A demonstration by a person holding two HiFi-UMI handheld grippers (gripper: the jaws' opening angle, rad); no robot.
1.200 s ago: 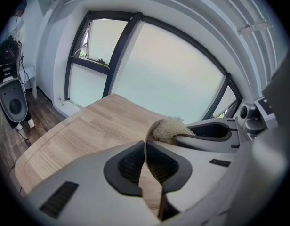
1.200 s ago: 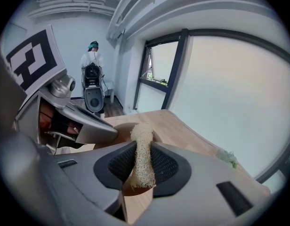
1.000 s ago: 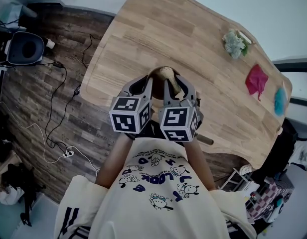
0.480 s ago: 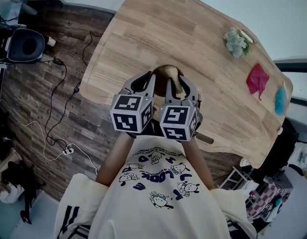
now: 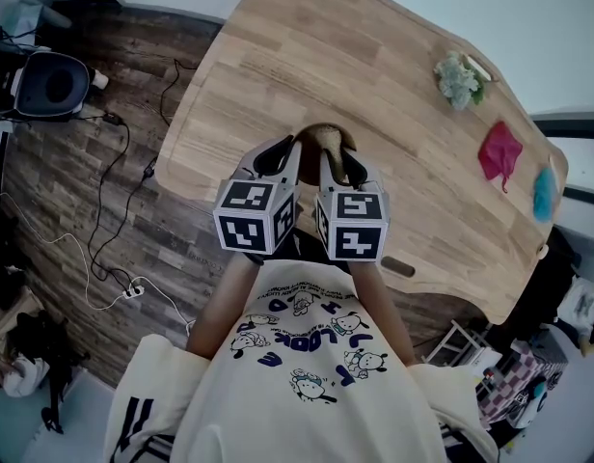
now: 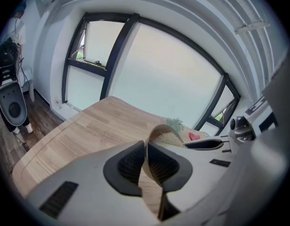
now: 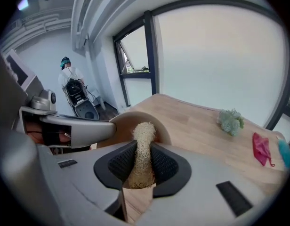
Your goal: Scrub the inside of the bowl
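Note:
A small wooden bowl [image 5: 319,137] is held up over the near edge of the wooden table [image 5: 355,46], tipped on its side. My left gripper [image 5: 281,158] is shut on the bowl's rim [image 6: 157,134], which sits thin between the two black pads. My right gripper [image 5: 345,166] is shut on a tan loofah scrubber [image 7: 142,149]. The scrubber's tip reaches into the bowl's hollow [image 7: 131,121]. Both marker cubes hide most of the bowl in the head view.
On the table's far right lie a pale green tuft [image 5: 458,79], a pink cloth [image 5: 497,154] and a blue item [image 5: 542,195]. Cables and a black and white device [image 5: 48,87] are on the floor at left. A person [image 7: 69,76] stands far back.
The right gripper has turned a little, so its marker cube now faces squarely up, and less of the scrubber shows in the head view. The left gripper has hardly moved.

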